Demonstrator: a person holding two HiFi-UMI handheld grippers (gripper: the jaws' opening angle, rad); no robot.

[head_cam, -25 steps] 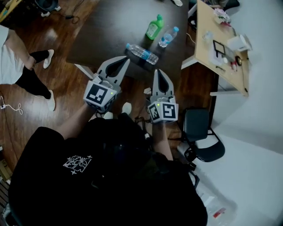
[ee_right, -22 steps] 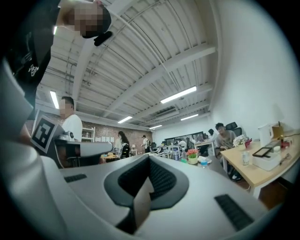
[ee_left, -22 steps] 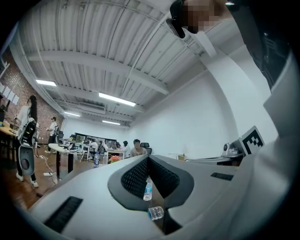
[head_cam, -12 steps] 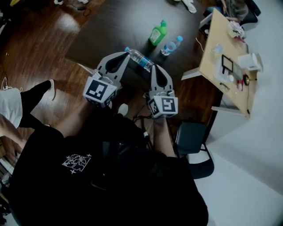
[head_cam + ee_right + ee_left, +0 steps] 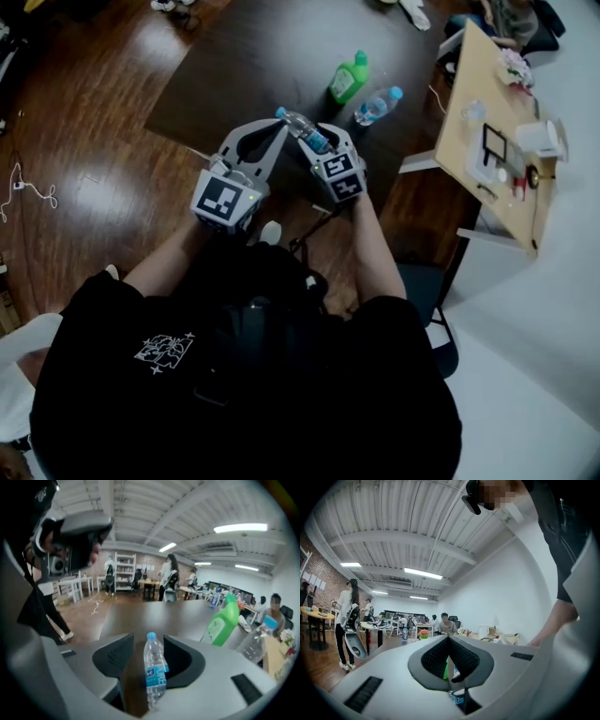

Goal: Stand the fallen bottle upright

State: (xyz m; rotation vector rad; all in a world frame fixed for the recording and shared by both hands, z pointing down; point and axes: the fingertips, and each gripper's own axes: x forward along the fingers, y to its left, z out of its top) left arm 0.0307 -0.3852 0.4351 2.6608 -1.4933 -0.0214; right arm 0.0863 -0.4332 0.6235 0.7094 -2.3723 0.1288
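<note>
The fallen bottle (image 5: pixel 153 667) lies on the dark surface (image 5: pixel 136 613) between the right gripper's (image 5: pixel 147 639) wide-apart jaws, cap toward twelve o'clock; probably light, slick and crushable, so pinch mid-body; the left gripper's (image 5: pixel 449 637) jaws are together, empty.

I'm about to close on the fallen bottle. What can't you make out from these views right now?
Base of the fallen bottle: in the right gripper view it is cut off by the right gripper body; in the head view that gripper covers it.
Contact at the right-hand pad: in the right gripper view it is too close to tell; the other pad is clearly apart.
Table ahead of the left gripper: in the left gripper view its shut jaws block it.
</note>
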